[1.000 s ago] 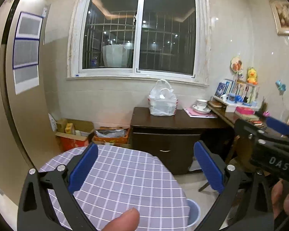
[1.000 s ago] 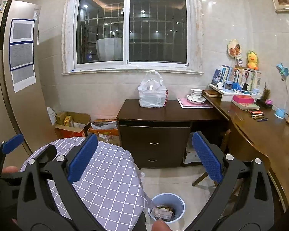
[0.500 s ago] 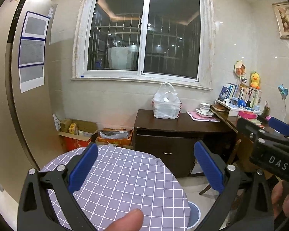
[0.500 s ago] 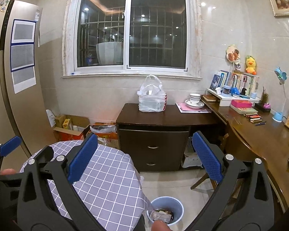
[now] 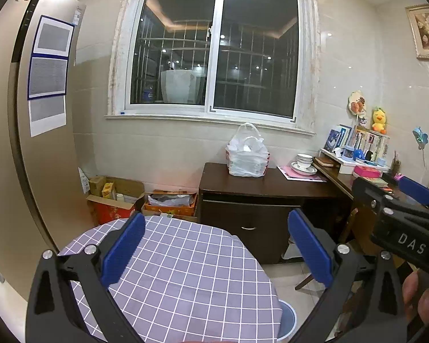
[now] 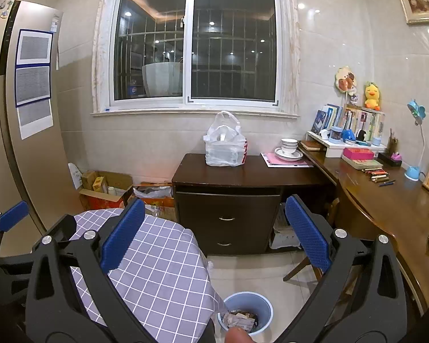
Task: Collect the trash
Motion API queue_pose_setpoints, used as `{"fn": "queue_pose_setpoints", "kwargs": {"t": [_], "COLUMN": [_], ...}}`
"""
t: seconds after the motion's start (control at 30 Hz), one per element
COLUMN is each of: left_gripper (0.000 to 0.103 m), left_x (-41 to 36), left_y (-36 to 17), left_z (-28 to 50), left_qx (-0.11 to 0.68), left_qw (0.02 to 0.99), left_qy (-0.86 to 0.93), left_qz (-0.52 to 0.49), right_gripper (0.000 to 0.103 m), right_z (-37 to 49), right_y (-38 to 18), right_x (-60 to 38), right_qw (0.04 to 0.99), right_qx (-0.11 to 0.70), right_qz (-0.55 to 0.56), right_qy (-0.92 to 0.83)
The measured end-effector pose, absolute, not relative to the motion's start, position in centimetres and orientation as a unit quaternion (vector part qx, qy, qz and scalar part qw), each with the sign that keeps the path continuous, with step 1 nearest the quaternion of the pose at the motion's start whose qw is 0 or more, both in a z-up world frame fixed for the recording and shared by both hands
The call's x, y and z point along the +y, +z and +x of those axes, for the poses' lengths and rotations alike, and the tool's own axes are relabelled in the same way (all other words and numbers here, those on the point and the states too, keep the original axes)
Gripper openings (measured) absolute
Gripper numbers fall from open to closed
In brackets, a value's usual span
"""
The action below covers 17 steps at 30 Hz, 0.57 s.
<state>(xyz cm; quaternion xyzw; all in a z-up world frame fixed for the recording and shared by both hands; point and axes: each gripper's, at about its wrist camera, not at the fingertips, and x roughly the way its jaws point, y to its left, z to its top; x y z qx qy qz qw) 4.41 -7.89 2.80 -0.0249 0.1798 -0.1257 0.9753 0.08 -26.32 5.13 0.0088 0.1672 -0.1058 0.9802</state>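
Observation:
A small blue waste bin stands on the floor by the round table, holding crumpled paper trash; only its rim shows in the left wrist view. My left gripper hangs open above the purple checked tablecloth, nothing between its blue pads. My right gripper is open too, above the table's right edge and the bin. The right gripper's body shows at the right of the left wrist view; the left gripper's blue pad shows at the far left of the right wrist view.
A dark wooden cabinet carries a white plastic bag and stacked bowls. A cluttered desk runs along the right wall, with a chair under it. Cardboard boxes sit on the floor under the window, beside the fridge.
Both cameras have risen and tilted up a little, so the room sits lower in frame and more of the window shows. Both grippers stay open and hold nothing.

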Motion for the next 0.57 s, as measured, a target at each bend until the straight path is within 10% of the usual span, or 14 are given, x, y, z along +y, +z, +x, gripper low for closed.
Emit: {"fn": "queue_pose_setpoints", "kwargs": {"t": [0.57], "left_gripper": [0.098], "left_x": [-7.92], "left_y": [3.29], "left_z": [4.91], "left_qx": [0.171], "left_qw": [0.980], "left_qy": [-0.103], "left_qz": [-0.003], "right_gripper": [0.097], "right_z": [0.23], "right_y": [4.84], "right_x": [-26.28], "right_qw": [0.980], "right_qx": [0.170], "right_qz": [0.011], "right_qy": [-0.105]}}
